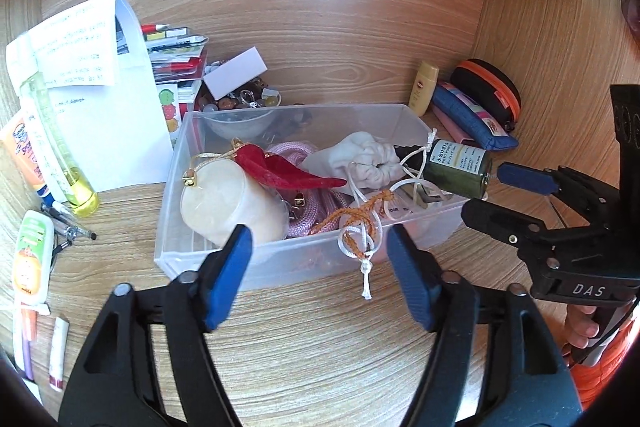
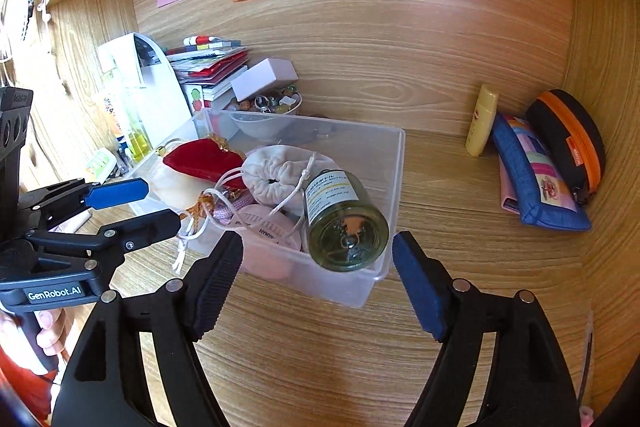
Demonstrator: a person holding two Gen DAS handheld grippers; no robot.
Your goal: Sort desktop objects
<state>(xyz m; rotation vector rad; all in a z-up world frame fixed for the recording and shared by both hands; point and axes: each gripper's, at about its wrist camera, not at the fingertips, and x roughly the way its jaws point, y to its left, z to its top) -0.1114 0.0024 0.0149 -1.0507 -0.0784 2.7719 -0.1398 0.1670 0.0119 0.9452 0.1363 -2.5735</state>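
A clear plastic bin [image 1: 280, 259] [image 2: 384, 211] stands on the wooden desk. It holds a white drawstring pouch [image 1: 372, 159] [image 2: 280, 171], a red chili ornament [image 1: 280, 167], pink rope [image 1: 316, 215] and a pale cup [image 1: 228, 203]. A small green glass bottle [image 1: 460, 167] [image 2: 344, 223] lies tilted on the bin's right corner, its base toward the right wrist camera. My right gripper [image 2: 318, 275] [image 1: 496, 187] is open just in front of the bottle, not touching it. My left gripper [image 1: 318, 267] [image 2: 156, 203] is open and empty at the bin's front wall.
At the right wall are a yellow tube [image 2: 482, 119], a blue pencil pouch [image 2: 536, 179] and a black-orange case [image 2: 572, 143]. On the left are paper sheets [image 1: 104, 99], lotion tubes [image 1: 30, 259], pens [image 1: 68, 223] and a yellow-green bottle [image 1: 60, 147]. A bead bowl [image 1: 240, 99] stands behind the bin.
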